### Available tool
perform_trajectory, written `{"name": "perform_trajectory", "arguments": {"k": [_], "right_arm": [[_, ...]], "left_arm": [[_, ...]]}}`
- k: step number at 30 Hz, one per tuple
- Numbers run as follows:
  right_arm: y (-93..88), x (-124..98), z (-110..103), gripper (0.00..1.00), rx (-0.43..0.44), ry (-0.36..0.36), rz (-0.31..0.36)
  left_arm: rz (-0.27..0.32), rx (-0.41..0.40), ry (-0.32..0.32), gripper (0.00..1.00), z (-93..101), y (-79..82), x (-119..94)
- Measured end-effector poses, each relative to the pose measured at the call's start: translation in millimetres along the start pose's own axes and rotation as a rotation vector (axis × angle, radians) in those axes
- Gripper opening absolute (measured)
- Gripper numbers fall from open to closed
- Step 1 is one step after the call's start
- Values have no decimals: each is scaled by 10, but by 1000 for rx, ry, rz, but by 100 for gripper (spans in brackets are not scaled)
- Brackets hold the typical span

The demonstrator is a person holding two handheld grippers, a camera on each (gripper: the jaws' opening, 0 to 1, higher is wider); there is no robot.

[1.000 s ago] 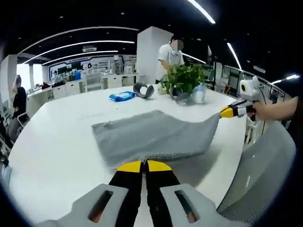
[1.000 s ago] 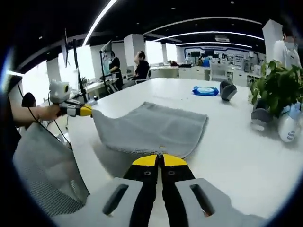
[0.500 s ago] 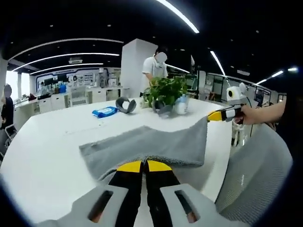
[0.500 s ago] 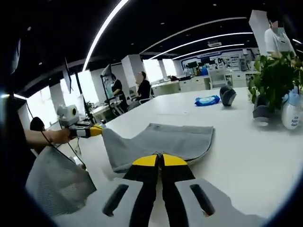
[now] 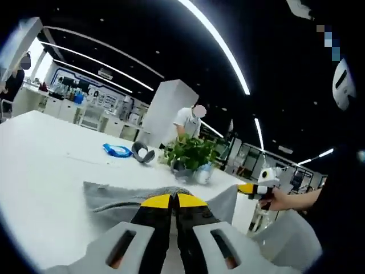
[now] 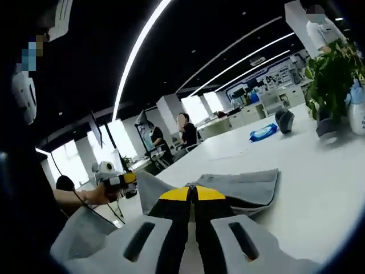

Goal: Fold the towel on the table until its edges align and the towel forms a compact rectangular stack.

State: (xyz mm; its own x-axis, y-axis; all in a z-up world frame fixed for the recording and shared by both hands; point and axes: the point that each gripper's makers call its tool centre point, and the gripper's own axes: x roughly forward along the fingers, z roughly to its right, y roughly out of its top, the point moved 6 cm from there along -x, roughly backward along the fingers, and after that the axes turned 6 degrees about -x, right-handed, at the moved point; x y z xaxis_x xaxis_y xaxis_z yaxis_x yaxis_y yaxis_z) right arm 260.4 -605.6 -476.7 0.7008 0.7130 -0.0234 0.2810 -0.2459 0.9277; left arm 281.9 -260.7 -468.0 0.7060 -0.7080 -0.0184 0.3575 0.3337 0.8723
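Note:
A grey towel (image 5: 114,197) lies on the white table (image 5: 40,154), its near edge lifted off the surface. My left gripper (image 5: 174,200) is shut on one near corner of it. In the left gripper view the right gripper (image 5: 246,188) comes in from the right, shut on the other near corner. The right gripper view shows the same towel (image 6: 245,185) hanging between my right gripper (image 6: 191,193), shut on its corner, and the left gripper (image 6: 130,178) held by a hand at the left.
A potted plant (image 5: 191,154), a white bottle (image 6: 356,111), a blue packet (image 5: 117,150) and grey curved objects (image 5: 141,153) sit at the far side of the table. A person stands behind the plant; other people sit by the windows. A mesh chair (image 6: 85,234) is near the table's edge.
Both grippers have risen and tilted upward, lifting the towel's near edge higher. The views now show more ceiling and less table.

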Motion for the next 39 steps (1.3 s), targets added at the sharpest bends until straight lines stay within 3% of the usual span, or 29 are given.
{"name": "perform_trajectory", "arguments": {"k": [7, 8, 14, 18, 21, 26, 32, 34, 36, 39], "right_arm": [[56, -81, -1, 0, 70, 24, 85], [103, -85, -22, 0, 71, 43, 121], [129, -157, -21, 0, 93, 19, 150], [182, -211, 7, 0, 108, 8, 186], [155, -186, 81, 0, 107, -21, 154], [139, -110, 149, 0, 112, -50, 125], [202, 60, 279, 0, 93, -72, 93], [189, 124, 317, 0, 62, -85, 47], [200, 210, 368, 0, 36, -99, 16], [224, 297, 447, 0, 38, -107, 2]], "left_arm": [[22, -41, -19, 2, 29, 38, -4], [35, -45, -25, 2, 44, 61, -19], [124, -81, -73, 2, 108, 190, -66], [156, -81, -45, 2, 47, 243, -139], [138, -81, 38, 2, -61, 201, -153], [81, -59, 94, 2, -113, 114, -134], [84, -82, 144, 2, -187, 127, -95], [28, -67, 203, 2, -240, 111, -66], [16, -60, 205, 2, -248, 150, -12], [-53, -5, 232, 2, -336, 180, 40]]}}
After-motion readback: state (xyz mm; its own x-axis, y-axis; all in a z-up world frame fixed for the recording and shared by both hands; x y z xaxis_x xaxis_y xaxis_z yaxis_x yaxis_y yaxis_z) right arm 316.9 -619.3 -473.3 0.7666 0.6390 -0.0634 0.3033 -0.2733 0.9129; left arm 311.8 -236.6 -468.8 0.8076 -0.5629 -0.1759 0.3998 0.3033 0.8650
